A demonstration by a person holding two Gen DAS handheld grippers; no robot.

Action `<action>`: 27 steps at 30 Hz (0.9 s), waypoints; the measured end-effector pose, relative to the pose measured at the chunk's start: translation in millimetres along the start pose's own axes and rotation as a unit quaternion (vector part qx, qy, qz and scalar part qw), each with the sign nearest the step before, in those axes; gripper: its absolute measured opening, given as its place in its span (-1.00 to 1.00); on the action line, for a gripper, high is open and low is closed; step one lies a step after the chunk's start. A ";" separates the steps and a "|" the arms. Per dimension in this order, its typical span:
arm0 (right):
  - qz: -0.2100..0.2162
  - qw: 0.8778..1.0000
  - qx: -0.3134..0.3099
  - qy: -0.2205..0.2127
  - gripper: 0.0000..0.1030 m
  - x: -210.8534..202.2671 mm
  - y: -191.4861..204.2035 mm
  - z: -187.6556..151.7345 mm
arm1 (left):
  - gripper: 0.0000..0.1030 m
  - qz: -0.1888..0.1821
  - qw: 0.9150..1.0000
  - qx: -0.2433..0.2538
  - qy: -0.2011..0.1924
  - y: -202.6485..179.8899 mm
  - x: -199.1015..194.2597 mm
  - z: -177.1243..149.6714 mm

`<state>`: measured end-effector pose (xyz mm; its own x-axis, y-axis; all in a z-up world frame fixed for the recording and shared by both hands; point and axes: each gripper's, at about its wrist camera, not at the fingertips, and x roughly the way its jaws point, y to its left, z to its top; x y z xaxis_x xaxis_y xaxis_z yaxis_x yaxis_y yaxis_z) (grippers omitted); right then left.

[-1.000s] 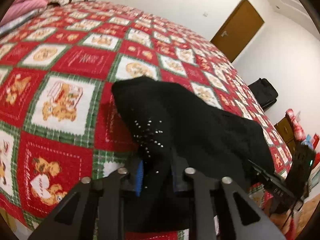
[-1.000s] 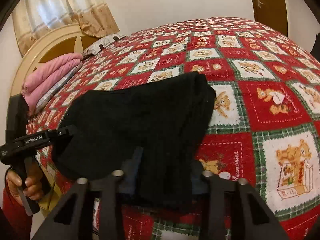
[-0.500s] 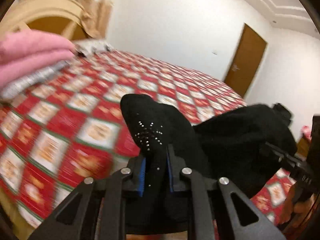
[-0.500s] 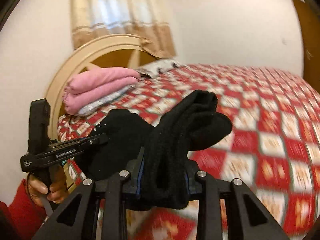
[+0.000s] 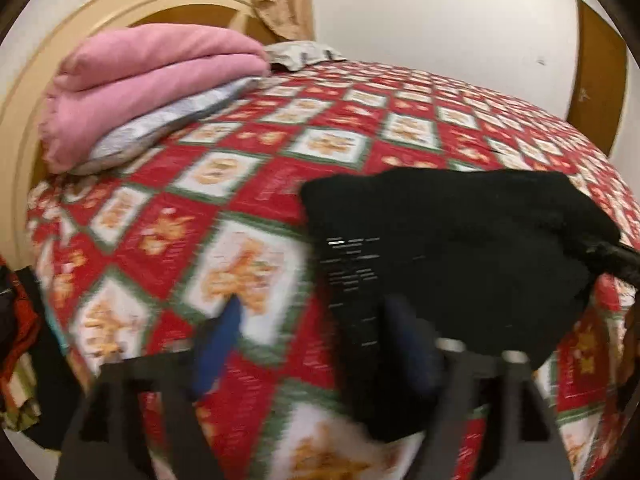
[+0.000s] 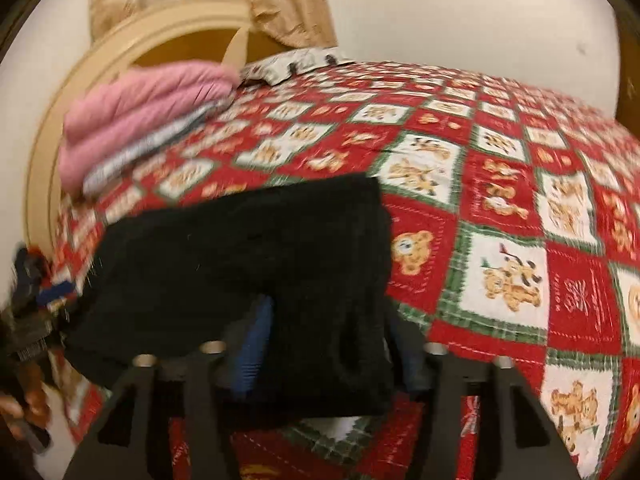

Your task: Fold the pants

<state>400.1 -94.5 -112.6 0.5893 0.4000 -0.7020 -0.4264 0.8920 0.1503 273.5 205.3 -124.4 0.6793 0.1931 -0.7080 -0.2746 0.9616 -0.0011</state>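
Your bed fills both views, spread with a red, green and white patchwork quilt of teddy-bear squares, and its arched cream headboard stands against the far wall. At the head end a folded pink blanket sits on a grey-patterned pillow, with a second pale pillow beside it.

The black pants lie folded in a compact bundle on the quilt near the edge closest to you, a patch of small shiny studs on the side nearer your left gripper.

Your left gripper has just been opening and now stands wide: one blue-padded finger is over bare quilt, the other is at the bundle's near corner, and nothing is pinched between them. Your right gripper has also just been opening; a fold of the pants sits between its fingers, the blue pad shows clear of the cloth on one side, and motion blur hides whether the other pad touches.

In the right wrist view, your hand on the other handle shows at the lower left edge.
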 end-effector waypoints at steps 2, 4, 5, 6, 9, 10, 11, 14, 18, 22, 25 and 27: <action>0.008 1.000 0.019 0.000 0.26 -8.2 -10.3 -2.2 | 0.71 -0.009 1.000 -0.028 0.001 19.0 -8.1 -3.6; 0.023 0.998 0.046 -0.031 0.26 -30.6 -21.0 -5.9 | 0.71 0.002 0.999 -0.048 -0.002 30.6 -16.5 -6.7; 0.028 0.996 0.060 -0.057 0.26 -46.2 -26.6 -7.8 | 0.71 0.011 0.998 -0.054 -0.007 34.7 -21.2 -8.3; 0.025 0.994 0.072 -0.077 0.26 -58.5 -29.1 -8.7 | 0.71 0.015 0.998 -0.060 -0.014 36.8 -27.0 -10.8; -0.001 0.990 0.090 -0.107 -0.24 -90.2 -33.1 -14.7 | 0.71 -0.002 0.997 -0.067 -0.039 32.6 -39.0 -8.5; 0.000 0.992 0.080 -0.098 -0.56 -92.6 -28.6 -13.6 | 0.71 -0.011 0.997 -0.063 -0.049 24.3 -43.1 -5.7; 0.008 0.994 0.067 -0.085 -0.85 -92.0 -22.6 -11.7 | 0.71 -0.017 0.997 -0.056 -0.058 13.9 -45.4 -1.6; 0.015 0.997 0.024 -0.075 -0.85 -87.0 2.8 -10.2 | 0.70 -0.027 0.997 -0.019 -0.071 -27.6 -46.2 3.2; -0.026 0.998 0.008 -0.053 -0.85 -62.6 21.3 -13.7 | 0.70 -0.025 0.999 0.001 -0.033 -66.8 -20.4 -0.5; -0.032 0.999 0.021 -0.003 -0.85 -29.6 11.1 -29.3 | 0.72 -0.020 1.000 -0.017 -0.015 -69.9 -8.0 -8.3; -0.026 0.999 0.020 -0.024 -0.85 -30.7 7.8 -36.3 | 0.73 -0.013 1.000 -0.006 -0.016 -72.0 -8.8 -8.0; -0.035 0.999 0.012 -0.032 -0.85 -31.6 10.8 -39.5 | 0.77 -0.012 1.000 -0.006 -0.016 -71.8 -8.7 -8.0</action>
<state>349.8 -105.8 -116.3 0.6595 0.3489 -0.6659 -0.3670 0.9225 0.1199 281.8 133.0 -123.7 0.7071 0.1762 -0.6848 -0.2660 0.9636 -0.0267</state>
